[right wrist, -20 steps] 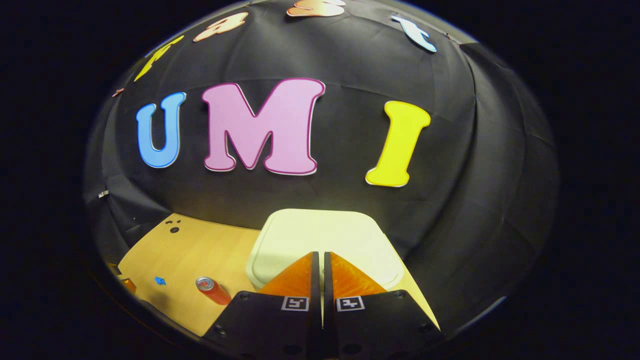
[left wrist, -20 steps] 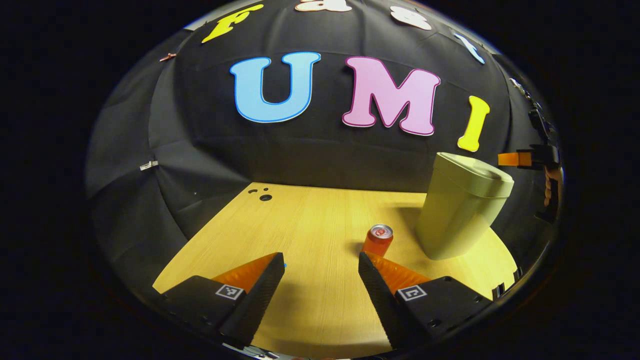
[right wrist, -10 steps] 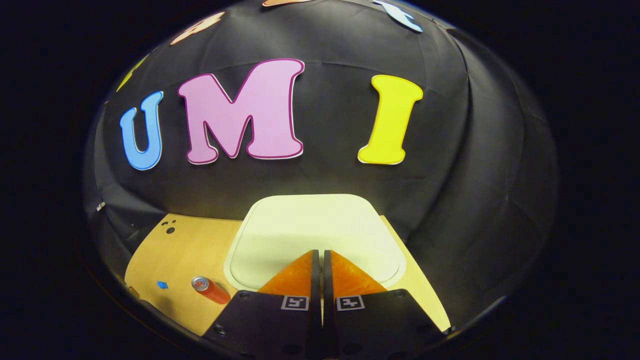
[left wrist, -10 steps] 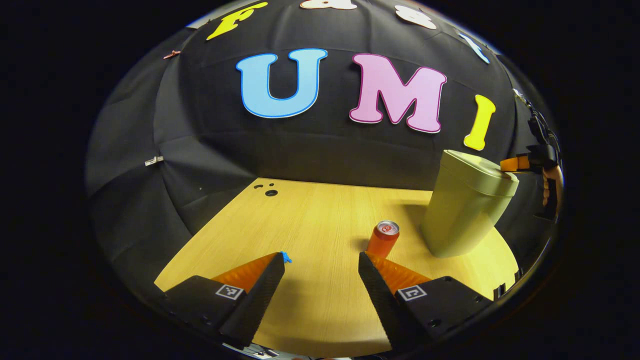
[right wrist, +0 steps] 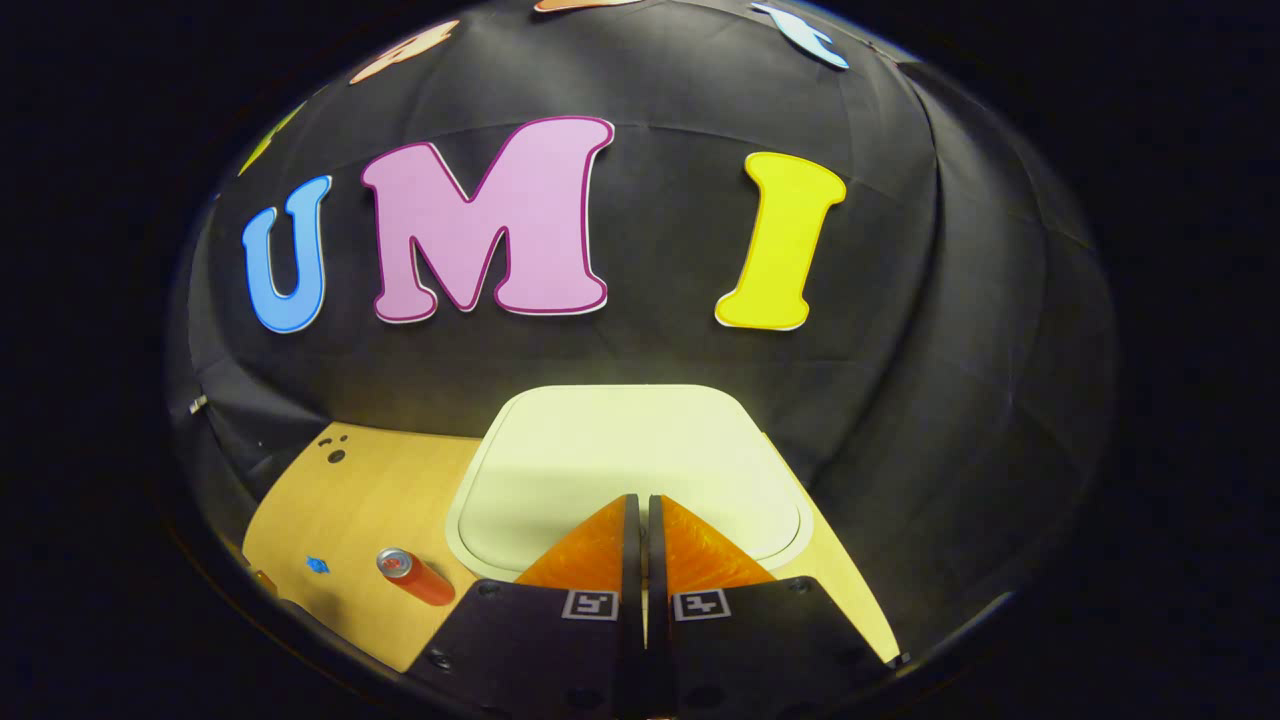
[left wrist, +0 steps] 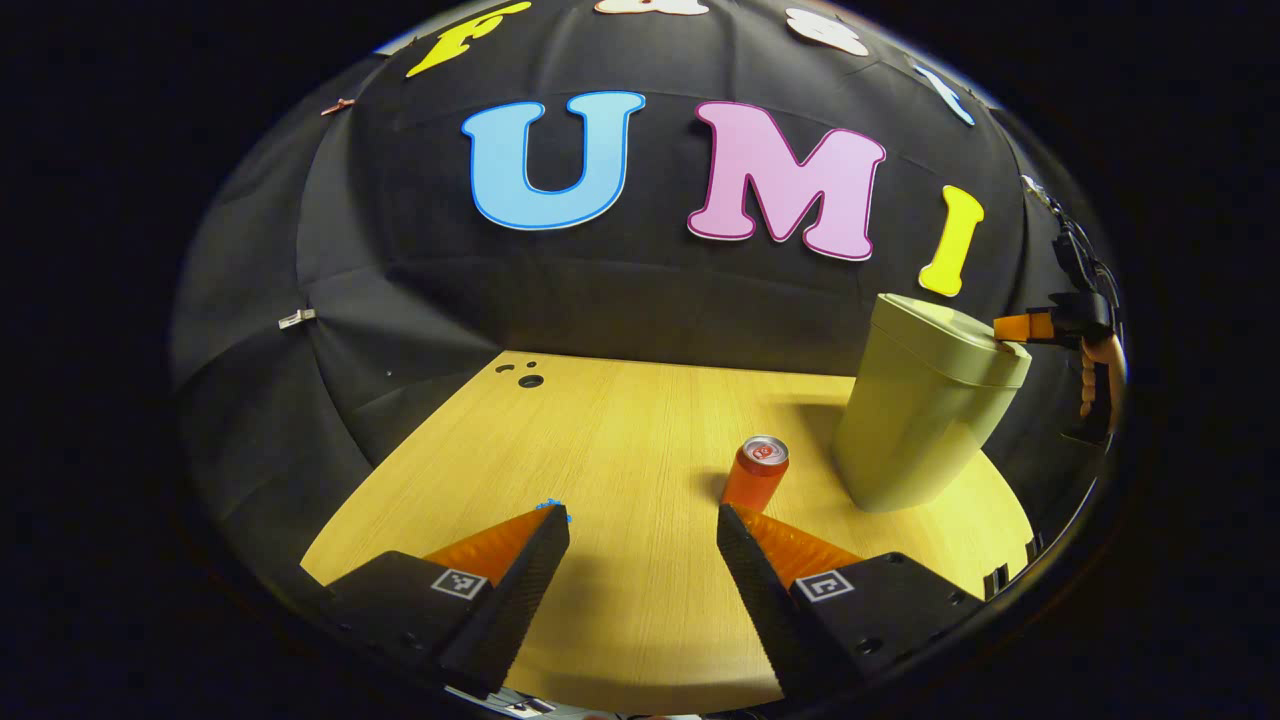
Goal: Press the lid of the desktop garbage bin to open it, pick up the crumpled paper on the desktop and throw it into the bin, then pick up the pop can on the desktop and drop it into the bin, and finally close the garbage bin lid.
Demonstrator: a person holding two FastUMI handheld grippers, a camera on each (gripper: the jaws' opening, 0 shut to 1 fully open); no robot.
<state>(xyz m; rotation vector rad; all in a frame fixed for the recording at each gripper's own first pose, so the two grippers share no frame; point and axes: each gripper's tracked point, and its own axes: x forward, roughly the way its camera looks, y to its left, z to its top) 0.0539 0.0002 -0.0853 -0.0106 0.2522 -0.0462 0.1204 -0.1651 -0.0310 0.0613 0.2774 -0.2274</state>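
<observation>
Left gripper view: the left claw (left wrist: 643,520) hangs above the wooden surface (left wrist: 620,430) with its two fingers spread wide apart and nothing between them. The pop can (left wrist: 756,473) stands upright on the surface just beyond the tip of the finger on the right of this view, with its top facing up. The garbage bin (left wrist: 925,405) stands to the right of the can, near it but apart, and its lid (left wrist: 950,335) lies flat and closed. At the far right edge, the right claw (left wrist: 1012,328) reaches in with its tip at the near edge of the lid, the hand (left wrist: 1095,375) that holds it showing behind. A small blue scrap (left wrist: 552,504) lies on the surface at the tip of the finger on the left of this view.

Right gripper view: the right claw (right wrist: 640,500) has its fingers drawn together with only a thin slit between them, gripping nothing. Its tips sit over the near part of the closed lid (right wrist: 620,450); whether they actually press the lid cannot be told. The pop can (right wrist: 412,576) and the blue scrap (right wrist: 318,565) lie to the lower left on the surface (right wrist: 370,490).
</observation>
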